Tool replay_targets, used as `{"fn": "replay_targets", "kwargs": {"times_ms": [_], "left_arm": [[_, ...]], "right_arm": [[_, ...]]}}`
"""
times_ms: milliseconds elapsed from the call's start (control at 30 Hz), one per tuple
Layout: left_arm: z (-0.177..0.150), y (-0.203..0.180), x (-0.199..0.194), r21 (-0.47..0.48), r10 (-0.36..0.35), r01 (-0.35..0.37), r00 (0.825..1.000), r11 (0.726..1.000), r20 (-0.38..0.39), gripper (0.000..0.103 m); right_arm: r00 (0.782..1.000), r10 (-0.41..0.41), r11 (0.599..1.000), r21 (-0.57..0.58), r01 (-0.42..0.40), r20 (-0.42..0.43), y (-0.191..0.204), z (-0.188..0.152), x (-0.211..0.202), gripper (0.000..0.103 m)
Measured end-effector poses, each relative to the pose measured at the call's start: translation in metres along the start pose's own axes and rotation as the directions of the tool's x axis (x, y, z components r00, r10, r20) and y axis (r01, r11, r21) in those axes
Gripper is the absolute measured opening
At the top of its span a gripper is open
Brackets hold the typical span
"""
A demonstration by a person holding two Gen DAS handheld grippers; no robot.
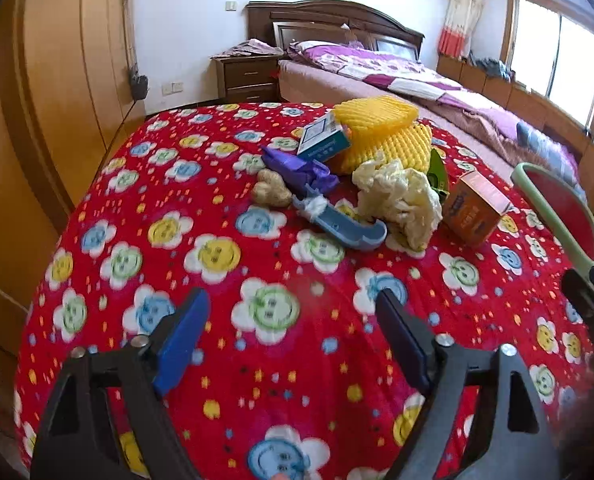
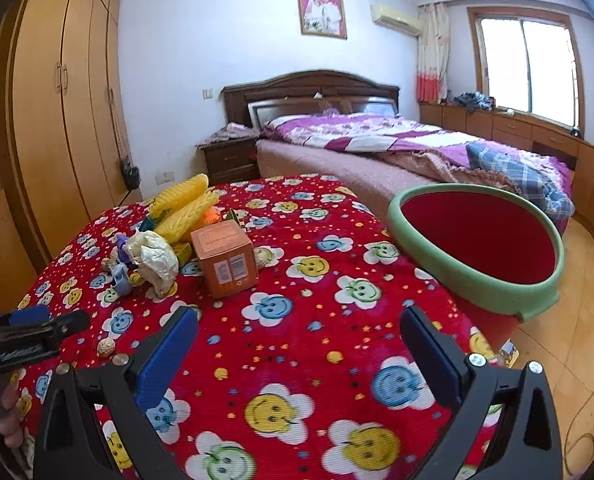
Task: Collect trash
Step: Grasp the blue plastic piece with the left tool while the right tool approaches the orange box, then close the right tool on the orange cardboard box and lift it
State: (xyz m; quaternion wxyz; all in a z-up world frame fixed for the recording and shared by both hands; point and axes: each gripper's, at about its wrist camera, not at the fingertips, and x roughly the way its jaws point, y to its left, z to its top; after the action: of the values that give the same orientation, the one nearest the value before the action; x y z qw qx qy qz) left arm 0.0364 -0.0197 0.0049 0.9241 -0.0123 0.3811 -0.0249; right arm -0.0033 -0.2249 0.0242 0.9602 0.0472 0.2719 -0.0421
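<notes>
A pile of household trash sits on a red fleece cloth [image 1: 281, 360] printed with smiling flowers, covering a table in a bedroom. The left gripper [image 1: 293, 312] hovers over bare cloth short of the pile, its 2 blue-padded fingers [image 1: 181, 340] spread wide with nothing between them. The right gripper [image 2: 299, 334] is likewise held above the cloth, fingers [image 2: 165, 356] wide apart and empty. In the left wrist view the pile holds 2 yellow foam fruit nets [image 1: 381, 128], a small teal-and-white carton [image 1: 323, 138] leaning against them, a crumpled purple wrapper [image 1: 301, 168], a knob of ginger [image 1: 271, 192], a blue plastic piece [image 1: 345, 224] with a white wad on it, and a crumpled cream plastic bag [image 1: 401, 200] touching it. An orange cardboard box [image 1: 475, 210] stands just to the right of the bag, and something green shows between the 2, too hidden to identify. The right wrist view shows the same orange cardboard box [image 2: 225, 262] nearest the camera, with the bag [image 2: 155, 258] to its left. A red bin with a pale green rim [image 2: 493, 284] stands off the table's right edge, well apart from the pile, its mouth tilted toward the camera. Behind the table are a bed [image 2: 397, 140] with purple bedding and a wooden wardrobe [image 2: 57, 112] along the left wall.
</notes>
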Motion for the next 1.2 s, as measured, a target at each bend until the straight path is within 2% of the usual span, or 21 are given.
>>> {"fn": "replay_targets", "kwargs": {"times_ms": [100, 267, 433, 500, 600, 867, 967, 1067, 1200], "left_arm": [[0.013, -0.007, 0.003, 0.004, -0.011, 0.011, 1.000, 1.000, 0.008, 0.083], [0.029, -0.018, 0.017, -0.011, -0.042, 0.041, 0.999, 0.999, -0.035, 0.083], [0.036, -0.025, 0.040, -0.016, -0.005, 0.004, 0.997, 1.000, -0.075, 0.083], [0.040, -0.021, 0.051, -0.057, -0.028, 0.022, 0.994, 0.998, -0.109, 0.074], [0.042, -0.016, 0.060, -0.089, -0.033, 0.021, 0.991, 0.996, -0.130, 0.067], [0.044, -0.026, 0.066, -0.051, 0.010, -0.017, 0.992, 0.999, -0.128, 0.063], [0.048, -0.027, 0.070, -0.062, 0.034, -0.041, 0.994, 0.997, -0.107, 0.039], [0.049, -0.020, 0.069, -0.099, 0.010, -0.019, 0.995, 0.995, -0.097, 0.018], [0.049, -0.012, 0.065, -0.115, -0.033, 0.022, 0.995, 0.993, -0.095, 0.017]], "right_arm": [[1.000, 0.023, 1.000, 0.015, -0.023, -0.004, -0.009, 0.006, -0.004, 0.103], [0.999, -0.002, 1.000, 0.013, 0.002, 0.033, -0.014, 0.013, -0.007, 0.103], [0.999, 0.040, 0.998, 0.038, -0.041, 0.021, -0.019, 0.021, -0.008, 0.103], [0.998, 0.058, 0.997, 0.057, -0.059, 0.011, -0.022, 0.023, -0.007, 0.103], [0.997, 0.071, 0.996, 0.058, -0.070, -0.005, -0.025, 0.025, -0.003, 0.103], [0.995, 0.092, 0.996, 0.022, -0.091, -0.037, -0.021, 0.033, 0.019, 0.103], [0.993, 0.105, 0.994, 0.007, -0.105, -0.049, -0.017, 0.035, 0.025, 0.103], [0.993, 0.103, 0.995, -0.006, -0.103, -0.061, -0.012, 0.036, 0.032, 0.103], [0.988, 0.129, 0.992, 0.016, -0.128, -0.084, -0.010, 0.037, 0.039, 0.103]]}}
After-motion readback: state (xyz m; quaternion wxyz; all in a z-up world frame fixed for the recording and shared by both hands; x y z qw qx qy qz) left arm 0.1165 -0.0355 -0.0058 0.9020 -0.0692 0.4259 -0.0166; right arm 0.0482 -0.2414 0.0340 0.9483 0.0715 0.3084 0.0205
